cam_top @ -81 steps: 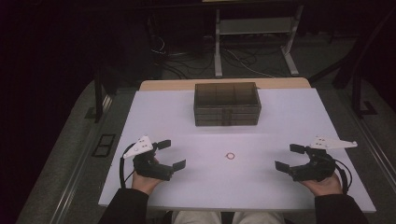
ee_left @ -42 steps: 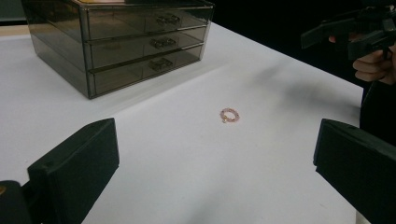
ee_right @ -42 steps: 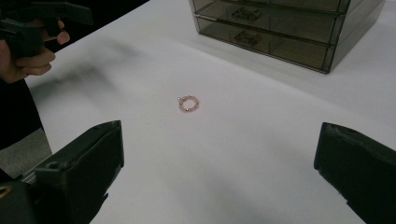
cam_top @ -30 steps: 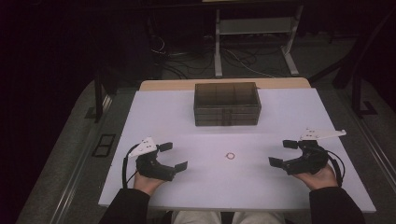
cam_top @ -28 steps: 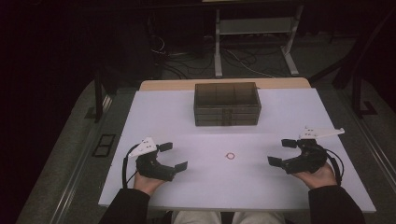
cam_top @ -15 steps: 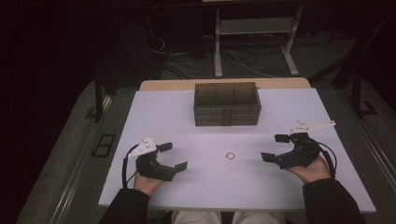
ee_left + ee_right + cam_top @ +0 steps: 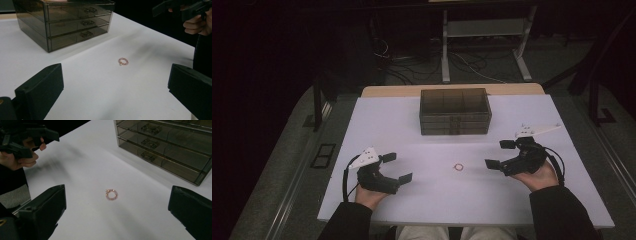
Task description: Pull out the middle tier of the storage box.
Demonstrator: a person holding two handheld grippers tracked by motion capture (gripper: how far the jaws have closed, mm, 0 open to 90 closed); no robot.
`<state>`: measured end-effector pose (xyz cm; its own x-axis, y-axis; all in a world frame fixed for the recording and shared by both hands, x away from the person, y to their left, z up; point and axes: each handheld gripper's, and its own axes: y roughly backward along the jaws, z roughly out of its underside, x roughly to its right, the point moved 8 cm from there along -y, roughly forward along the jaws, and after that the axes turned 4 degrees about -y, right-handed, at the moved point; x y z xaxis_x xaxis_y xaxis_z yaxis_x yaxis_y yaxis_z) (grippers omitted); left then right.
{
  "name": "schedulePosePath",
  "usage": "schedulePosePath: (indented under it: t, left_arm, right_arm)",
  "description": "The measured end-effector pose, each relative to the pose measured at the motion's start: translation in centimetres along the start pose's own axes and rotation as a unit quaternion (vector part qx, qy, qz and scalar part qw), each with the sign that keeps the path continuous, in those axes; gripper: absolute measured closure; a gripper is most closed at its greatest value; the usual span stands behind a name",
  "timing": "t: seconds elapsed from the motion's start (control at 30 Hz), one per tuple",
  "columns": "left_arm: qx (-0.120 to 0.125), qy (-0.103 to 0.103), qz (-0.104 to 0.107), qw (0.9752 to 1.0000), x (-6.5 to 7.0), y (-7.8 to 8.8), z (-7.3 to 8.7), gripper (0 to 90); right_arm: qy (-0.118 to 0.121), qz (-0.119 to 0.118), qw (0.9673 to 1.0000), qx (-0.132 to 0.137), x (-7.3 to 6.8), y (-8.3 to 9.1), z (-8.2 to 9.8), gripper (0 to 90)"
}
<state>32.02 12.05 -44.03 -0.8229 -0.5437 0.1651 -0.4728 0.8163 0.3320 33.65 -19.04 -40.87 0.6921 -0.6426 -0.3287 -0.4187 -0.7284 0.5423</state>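
A small pink beaded ring (image 7: 458, 167) lies flat on the white table (image 7: 432, 210), near its middle. It appears in the left gripper view (image 7: 123, 61) and the right gripper view (image 7: 111, 194) too. My left gripper (image 7: 395, 167) rests open at the table's left, jaws wide, nothing between them. My right gripper (image 7: 498, 154) is open as well, just right of the ring and pointing toward it. A smoky translucent three-drawer chest (image 7: 455, 112) stands at the back centre, its drawers shut (image 7: 72, 27) (image 7: 172, 145).
The table's wooden far edge (image 7: 452, 91) runs behind the chest. Beyond it, a dark floor holds cables and a white metal stand (image 7: 484, 40). A dark post (image 7: 317, 100) stands off the table's left side.
My right gripper has moved left and slightly forward toward the ring, staying open. The left gripper, ring and chest have not moved.
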Motion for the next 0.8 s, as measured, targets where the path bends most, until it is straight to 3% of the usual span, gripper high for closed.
schedulePosePath:
  t: [0.8]
  left_arm:
    - [0.019,0.002,-0.01,0.9998,-0.5,-0.2,-0.3,0.0]
  right_arm:
    - [-0.03,-0.014,0.9994,0.006,1.1,-2.5,-2.5,0.9]
